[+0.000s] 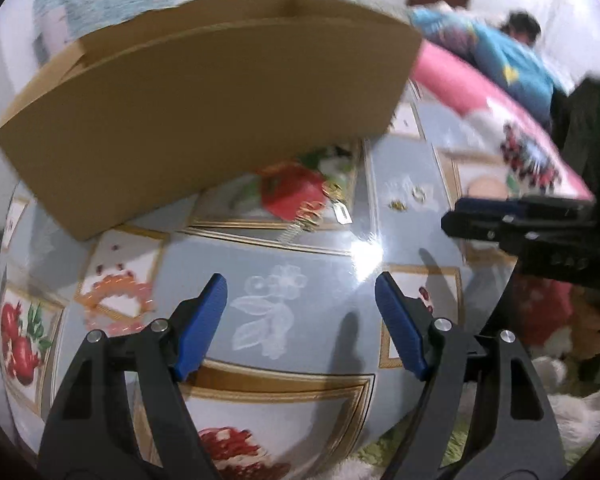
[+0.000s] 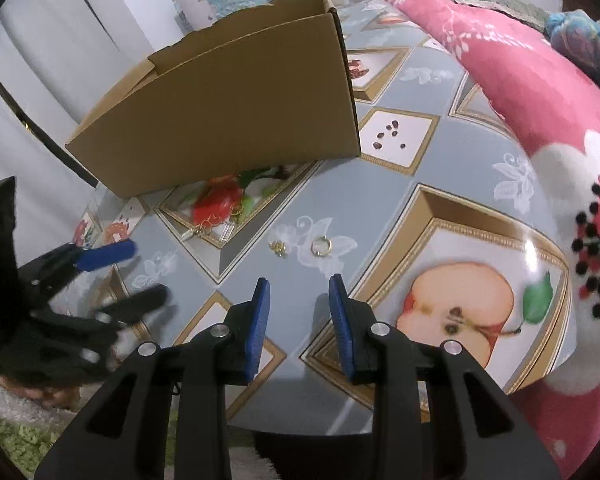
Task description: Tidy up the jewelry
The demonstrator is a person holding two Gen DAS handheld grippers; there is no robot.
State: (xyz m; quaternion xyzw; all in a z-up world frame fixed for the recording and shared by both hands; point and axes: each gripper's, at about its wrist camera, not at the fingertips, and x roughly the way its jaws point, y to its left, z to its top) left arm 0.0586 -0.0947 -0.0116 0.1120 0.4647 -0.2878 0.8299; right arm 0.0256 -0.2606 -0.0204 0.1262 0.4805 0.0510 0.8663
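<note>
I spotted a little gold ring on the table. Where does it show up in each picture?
Left wrist view: gold ring, right of centre, small and blurred.
Right wrist view: gold ring, centre, just ahead of the open jaws.
Shared landmark: cardboard box, up-left of it in both.

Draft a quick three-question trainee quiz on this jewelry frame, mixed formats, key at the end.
1. True or false: the right gripper is shut on the gold ring.
2. Multiple choice: the cardboard box stands A) open at the top, B) lying on its side, C) closed with a lid.
3. Fill in: the pink bead bracelet lies to the ____ of the left gripper in its own wrist view.

Key: 1 false, both grippers are open and empty, the ring lies on the tablecloth ahead. 2 A. 3 left.
</note>
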